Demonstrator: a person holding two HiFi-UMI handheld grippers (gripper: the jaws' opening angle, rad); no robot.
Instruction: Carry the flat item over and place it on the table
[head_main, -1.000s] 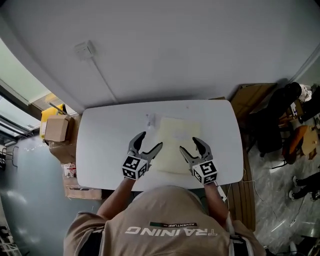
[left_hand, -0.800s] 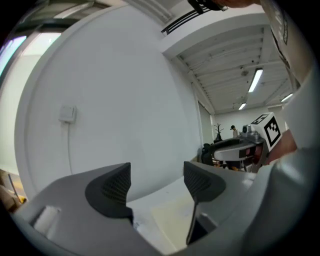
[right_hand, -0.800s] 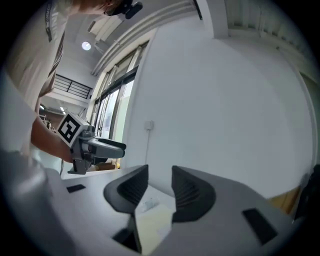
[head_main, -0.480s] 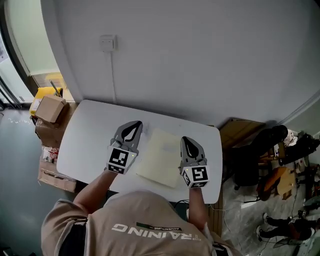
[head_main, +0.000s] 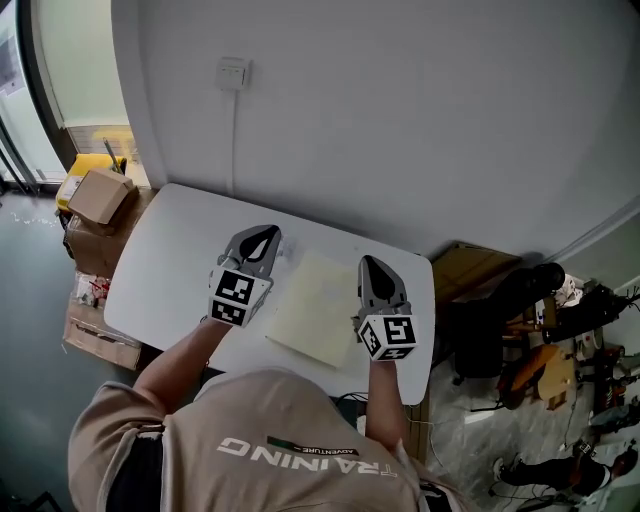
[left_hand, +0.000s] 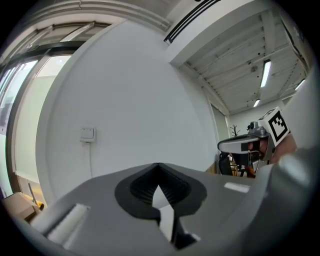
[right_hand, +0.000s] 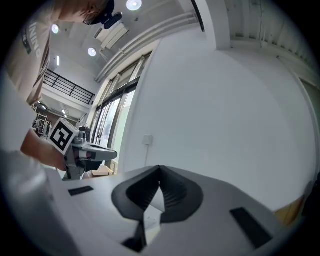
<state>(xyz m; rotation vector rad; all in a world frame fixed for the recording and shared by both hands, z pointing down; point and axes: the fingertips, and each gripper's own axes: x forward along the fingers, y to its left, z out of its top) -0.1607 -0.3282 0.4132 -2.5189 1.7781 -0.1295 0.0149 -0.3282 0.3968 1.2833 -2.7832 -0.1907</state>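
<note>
Flat item: a pale yellow sheet (head_main: 315, 308) lies flat on the white table (head_main: 160, 270), towards the near edge and between our two grippers.

Left gripper (head_main: 258, 240): jaws clenched together with nothing in them, held over the table just left of the sheet.

Right gripper (head_main: 372, 272): also clenched and empty, at the sheet's right edge. We cannot tell whether it is over the sheet or just beside it.

Neither gripper holds the sheet. We cannot tell whether either one touches the tabletop.

Progress, as we judge it: with the sheet already down on the table and both grippers empty, the placing looks done. Little seems left beyond drawing the grippers away.
</note>
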